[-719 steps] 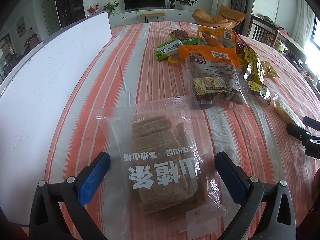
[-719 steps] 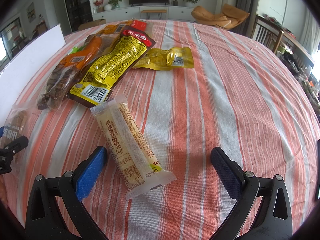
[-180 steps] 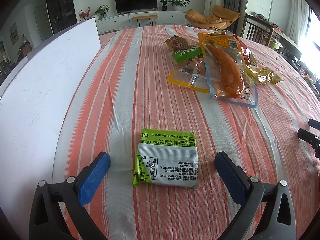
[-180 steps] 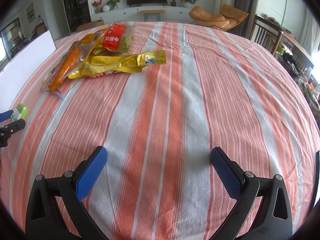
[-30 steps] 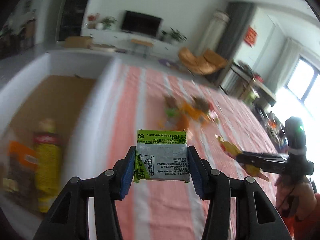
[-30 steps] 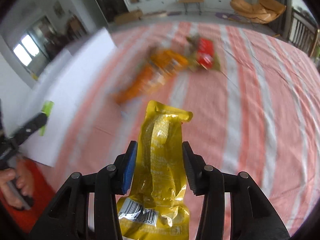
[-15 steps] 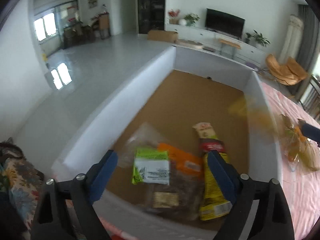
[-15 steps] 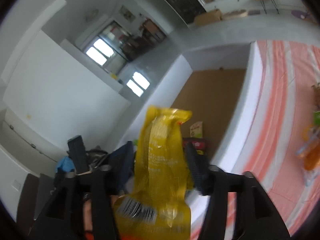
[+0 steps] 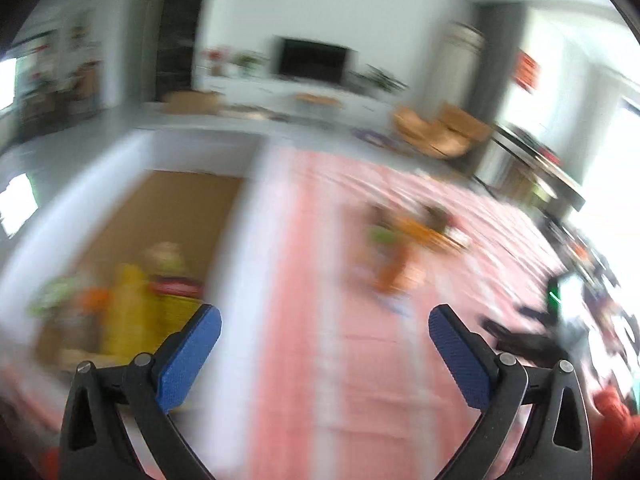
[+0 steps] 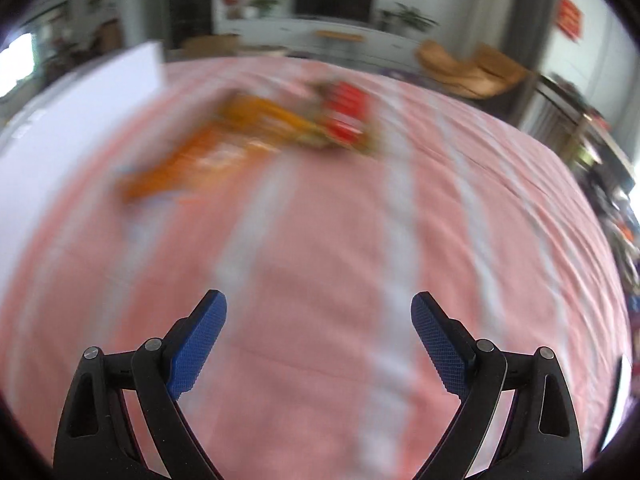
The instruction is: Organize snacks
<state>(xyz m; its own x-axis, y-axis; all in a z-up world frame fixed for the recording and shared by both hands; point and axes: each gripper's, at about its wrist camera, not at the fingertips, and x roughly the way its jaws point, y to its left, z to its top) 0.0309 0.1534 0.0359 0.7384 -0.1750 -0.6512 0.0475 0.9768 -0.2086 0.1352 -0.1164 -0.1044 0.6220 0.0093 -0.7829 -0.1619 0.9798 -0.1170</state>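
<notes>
Both views are motion-blurred. My left gripper (image 9: pixel 324 324) is open and empty, above the white box wall (image 9: pixel 248 264). Inside the box (image 9: pixel 168 208) lie several snack packs, among them a yellow pack (image 9: pixel 128 312) and a green pack (image 9: pixel 52 296). A blurred pile of orange and green snacks (image 9: pixel 400 240) lies farther out on the striped tablecloth. My right gripper (image 10: pixel 318 320) is open and empty above the cloth. The orange bag (image 10: pixel 224 140) and a red pack (image 10: pixel 348 112) lie ahead of it. The right gripper also shows in the left wrist view (image 9: pixel 520 336).
The white box's wall (image 10: pixel 76 92) stands at the left in the right wrist view. The orange and white striped tablecloth (image 10: pixel 320 240) covers the round table. A chair (image 9: pixel 516 152) stands at the far right edge.
The green pack and the yellow pack have been let go into the box. Both grippers are now open and have swung back toward the table.
</notes>
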